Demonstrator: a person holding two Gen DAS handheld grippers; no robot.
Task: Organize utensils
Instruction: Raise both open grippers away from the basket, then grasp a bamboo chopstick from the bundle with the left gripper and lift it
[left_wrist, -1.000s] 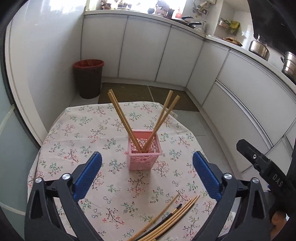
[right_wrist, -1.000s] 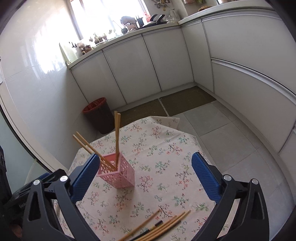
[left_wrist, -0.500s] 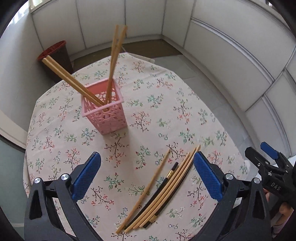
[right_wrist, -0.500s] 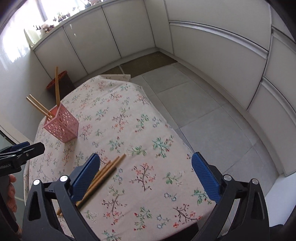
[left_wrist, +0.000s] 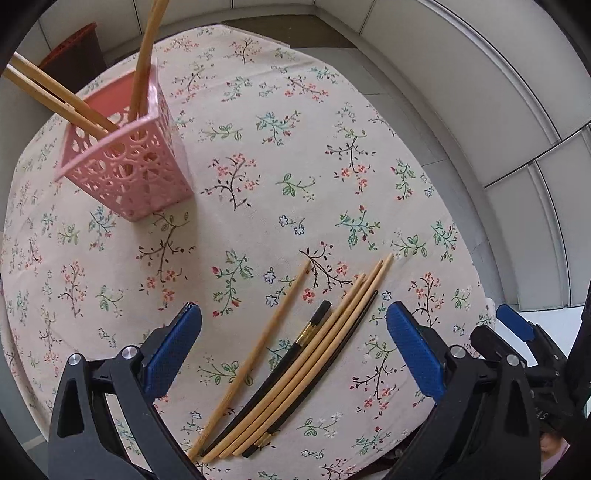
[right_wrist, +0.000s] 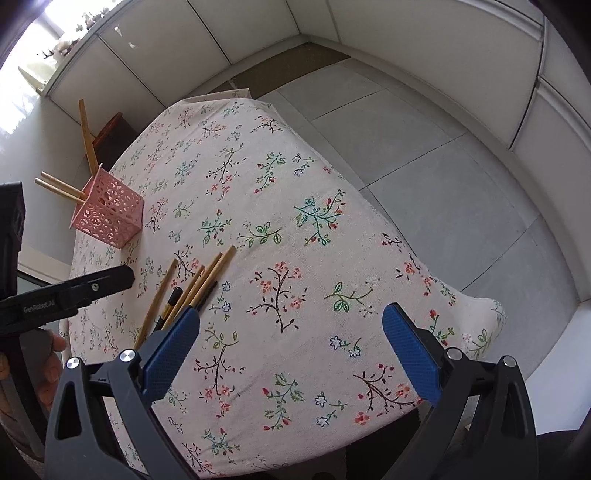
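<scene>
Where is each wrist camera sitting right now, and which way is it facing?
Left wrist: on the left gripper, looking down over its open fingers at the loose chopsticks; pink basket upper left, right gripper's tip at right.
Right wrist: on the right gripper, fingers open over bare tablecloth; the left gripper and the hand holding it show at left.
Shared: basket, chopsticks, tablecloth.
</scene>
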